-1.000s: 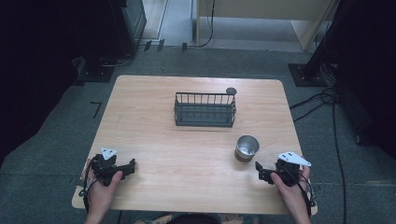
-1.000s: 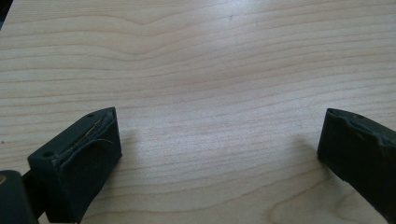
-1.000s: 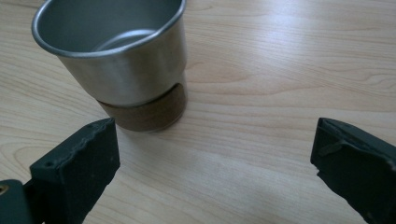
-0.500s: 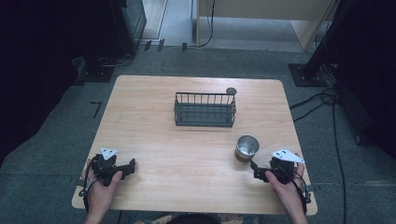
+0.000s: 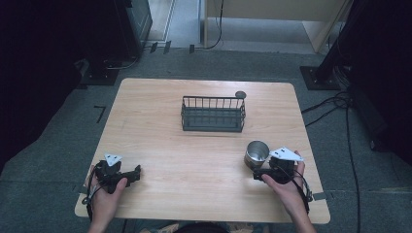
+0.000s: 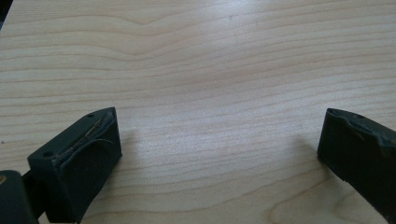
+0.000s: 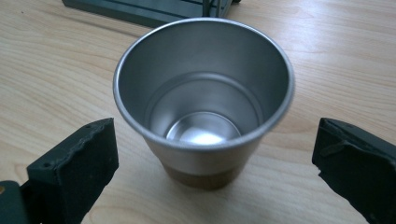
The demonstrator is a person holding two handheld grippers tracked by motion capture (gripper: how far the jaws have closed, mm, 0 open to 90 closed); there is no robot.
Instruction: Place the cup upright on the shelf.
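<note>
Since a second ago the right gripper (image 5: 261, 173) has slid forward and inward across the table (image 5: 160, 126) until it sits just behind the steel cup (image 5: 256, 154), while the left gripper (image 5: 133, 173) has stayed where it was near the front left corner. Seen from the right gripper view, the right gripper (image 7: 210, 154) has its jaws spread wide, one on each side of the cup (image 7: 205, 93) and both clear of its wall, so nothing is pinched. The cup is a plain brushed-metal tumbler, empty, with a rolled rim, a stepped ring low inside and a bright round bottom; it narrows toward its base. It stands upright, mouth up, its long axis vertical. In the left gripper view the left gripper (image 6: 217, 154) is likewise spread apart, with bare pale wood grain between and ahead of its jaws. Beyond the cup, farther from the right gripper and a little toward the left one, a dark wire basket (image 5: 213, 114) stands near the table's middle, with a small dark round thing (image 5: 240, 94) at its far right corner that is too small to identify. Past the table lies grey carpet (image 5: 58, 145), with cables (image 5: 340, 102) to the right and dark equipment stands at the back.
</note>
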